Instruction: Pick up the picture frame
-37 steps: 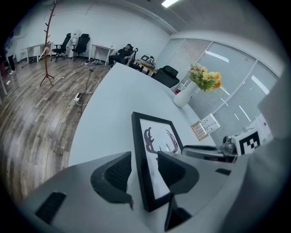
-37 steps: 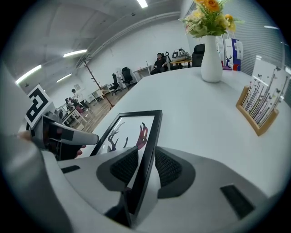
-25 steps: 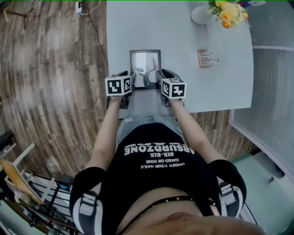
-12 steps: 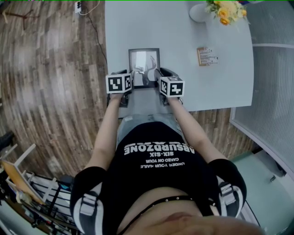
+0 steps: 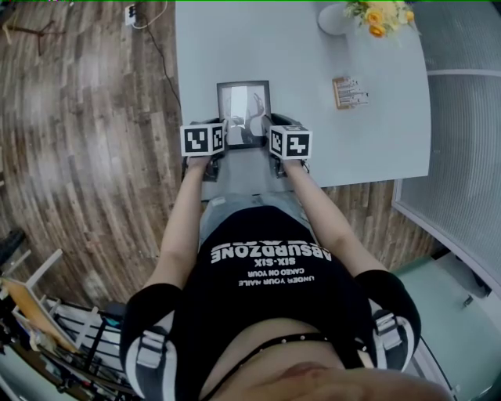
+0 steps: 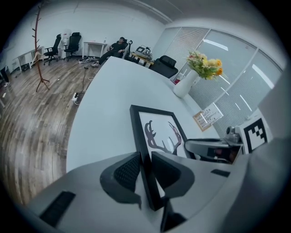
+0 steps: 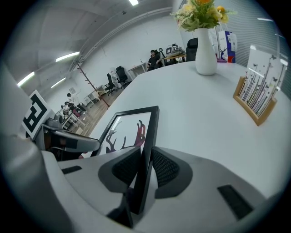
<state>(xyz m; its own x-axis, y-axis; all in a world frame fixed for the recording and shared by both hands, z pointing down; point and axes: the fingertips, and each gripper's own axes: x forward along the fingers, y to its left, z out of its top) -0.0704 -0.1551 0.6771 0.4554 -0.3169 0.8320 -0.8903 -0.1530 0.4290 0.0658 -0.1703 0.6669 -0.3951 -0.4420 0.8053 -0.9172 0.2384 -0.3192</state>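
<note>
The picture frame point(image 5: 244, 110), black with an antler print, lies flat on the pale table point(image 5: 313, 117) near its front edge. My left gripper point(image 5: 225, 131) is at the frame's near-left side. In the left gripper view the frame point(image 6: 159, 132) has its left edge between the ribbed pads point(image 6: 128, 170), which are closing and touch it on both sides. My right gripper point(image 5: 267, 130) is at the near-right side. In the right gripper view the frame point(image 7: 132, 127) runs edge-on between the closing pads point(image 7: 166, 168), which also lie against it.
A white vase of yellow flowers point(image 5: 344, 19) stands at the table's far right. A small wooden card holder point(image 5: 351, 92) sits right of the frame. The table's front edge is just below my grippers, with wooden floor point(image 5: 86, 141) to the left.
Both hands stay at the frame's near corners. The right marker cube sits slightly closer to the frame than before. The frame has not moved on the table.
</note>
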